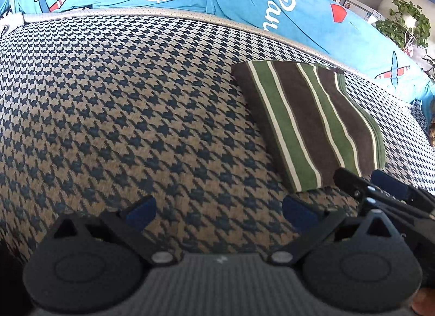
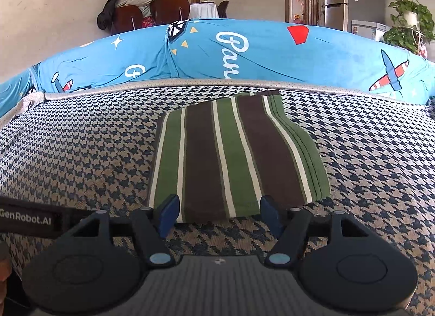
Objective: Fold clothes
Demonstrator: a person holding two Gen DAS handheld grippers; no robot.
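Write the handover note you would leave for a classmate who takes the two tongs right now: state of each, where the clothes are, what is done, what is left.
Left tongs: open, empty, over bare seat cover, to the left of the shirt.
Right tongs: open, empty, fingers either side of the shirt's near edge, not gripping.
Shirt: striped green, brown and white, lying on the seat as a flat folded rectangle; one far corner bulges a little.
Done: the shirt looks folded and released.
Left: perhaps smooth that corner. No other garment to fold is in view.
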